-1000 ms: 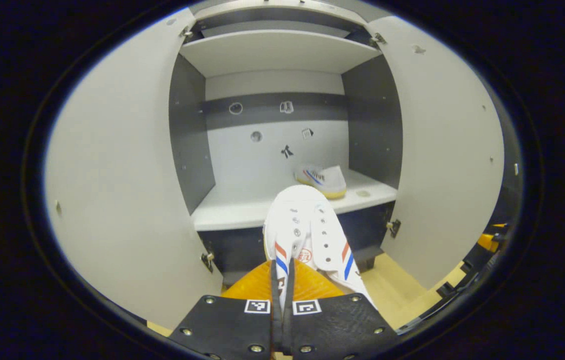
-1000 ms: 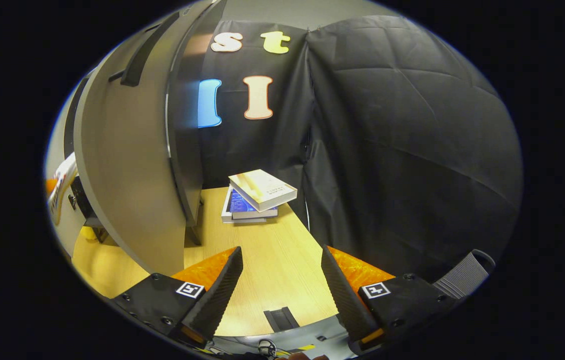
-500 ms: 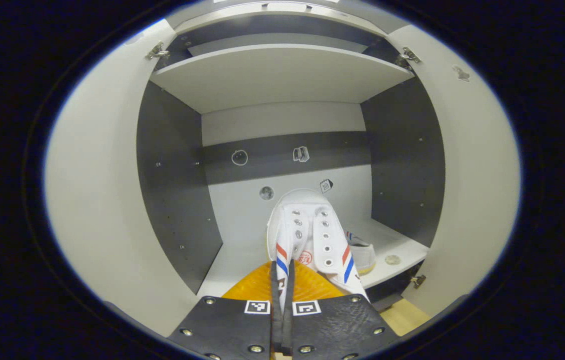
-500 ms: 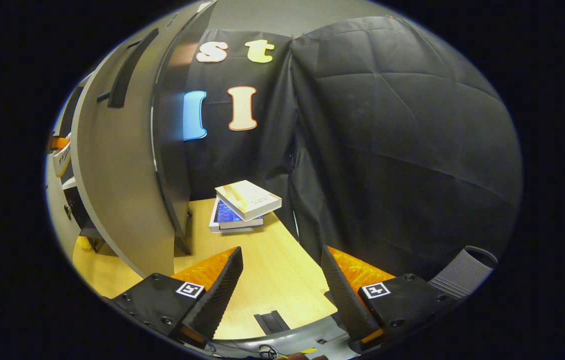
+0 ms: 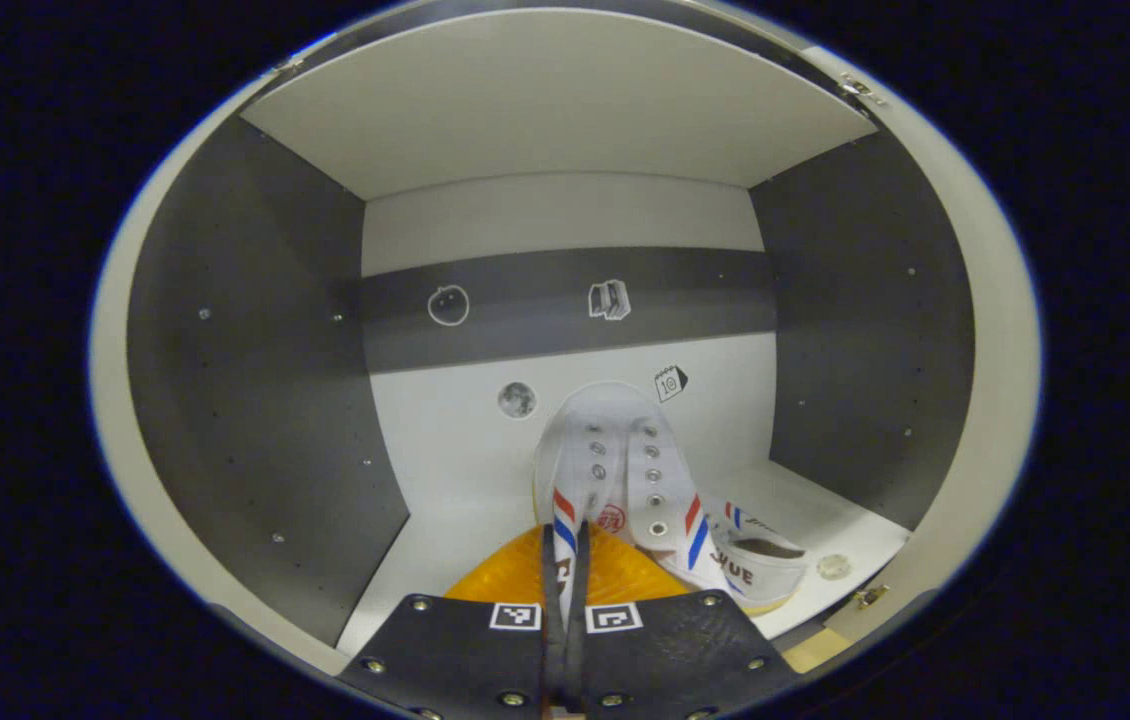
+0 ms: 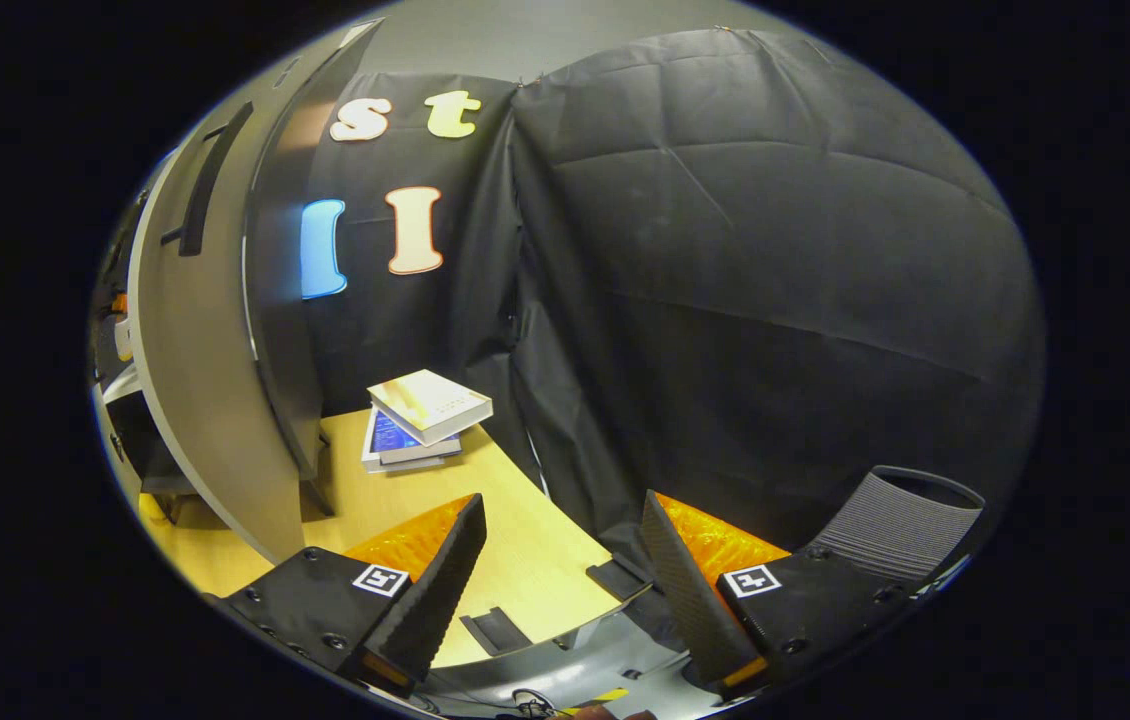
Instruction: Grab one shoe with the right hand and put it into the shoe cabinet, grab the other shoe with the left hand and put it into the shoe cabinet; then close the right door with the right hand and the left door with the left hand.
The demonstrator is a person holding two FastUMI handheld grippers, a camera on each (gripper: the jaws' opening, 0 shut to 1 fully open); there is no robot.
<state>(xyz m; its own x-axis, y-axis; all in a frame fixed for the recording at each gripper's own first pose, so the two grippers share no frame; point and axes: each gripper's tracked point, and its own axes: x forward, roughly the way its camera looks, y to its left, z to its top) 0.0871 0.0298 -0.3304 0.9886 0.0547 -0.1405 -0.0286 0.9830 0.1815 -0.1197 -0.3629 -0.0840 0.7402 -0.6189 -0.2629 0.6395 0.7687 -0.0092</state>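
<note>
Step in hand looks like the second placement: the left gripper point(image 5: 565, 600) has its jaws clamped on a white shoe point(image 5: 615, 470), pinching what looks like the heel-side edge, toe pointing into the shoe cabinet point(image 5: 255, 330). In the left gripper view the held shoe sits inside the compartment, under the upper shelf point(image 5: 545, 100) and over the white bottom shelf point(image 5: 445, 530); whether its sole touches that shelf cannot be told. The other shoe point(image 5: 755, 565) already lies on the bottom shelf, just to the right of the held one and very close to it; contact unclear. A small round mark point(image 5: 833, 567) sits on the shelf near it. Right gripper point(image 6: 565, 580) is empty, jaws wide apart, hanging over the wooden surface point(image 6: 515, 540), outside the cabinet. In the right gripper view the open right door point(image 6: 195, 380) stands to the left with its dark handle point(image 6: 200, 180) up high, and a stack of books point(image 6: 420, 420) lies beyond it on the surface. Next move, by judgement: lower the held shoe onto the bottom shelf beside the other without knocking it, part the left jaws, pull the gripper back out. Then the right gripper needs to reach the right door and swing it shut, the left door after that.
</note>
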